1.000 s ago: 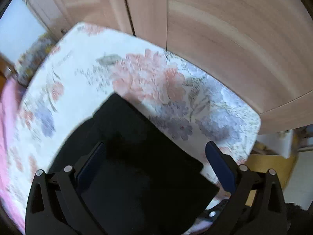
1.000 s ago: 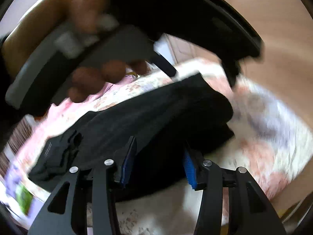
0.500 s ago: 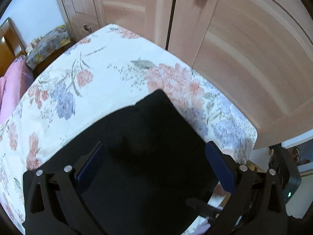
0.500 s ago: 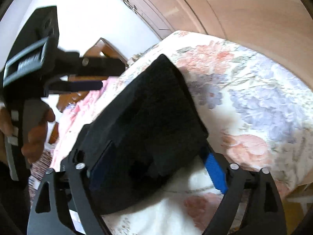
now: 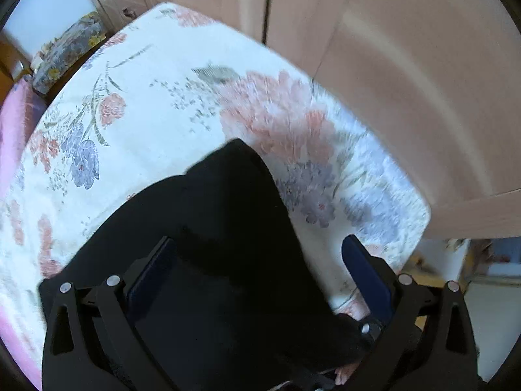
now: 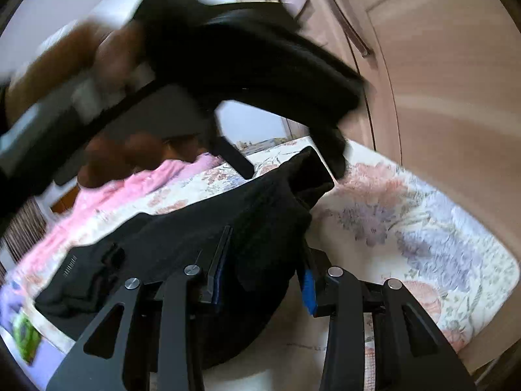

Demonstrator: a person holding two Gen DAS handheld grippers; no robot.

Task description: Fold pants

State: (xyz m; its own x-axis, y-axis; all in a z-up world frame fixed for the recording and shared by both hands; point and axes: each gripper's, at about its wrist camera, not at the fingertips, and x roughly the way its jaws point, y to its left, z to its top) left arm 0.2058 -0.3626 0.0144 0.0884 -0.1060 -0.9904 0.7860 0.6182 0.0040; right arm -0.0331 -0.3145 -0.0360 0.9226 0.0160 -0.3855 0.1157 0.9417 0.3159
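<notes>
Black pants (image 5: pixel 228 228) lie on a floral bedsheet (image 5: pixel 146 104). In the left wrist view my left gripper (image 5: pixel 257 260) is wide open above the folded end of the pants, its blue pads either side of the cloth. In the right wrist view my right gripper (image 6: pixel 265 267) has its jaws drawn in on a thick fold of the black pants (image 6: pixel 202 228). The left gripper's body and the hand holding it (image 6: pixel 228 75) hover above the far corner of the pants, blurred by motion.
Wooden wardrobe doors (image 5: pixel 390 65) stand close behind the bed's edge. A pink blanket (image 6: pixel 130 192) lies at the far left of the bed. A patterned pillow (image 5: pixel 68 49) sits at the head. The floor shows beyond the bed corner (image 5: pixel 456 277).
My right gripper has narrowed from wide open onto a fold of the pants. The left gripper has swung over the pants' far corner and stays open.
</notes>
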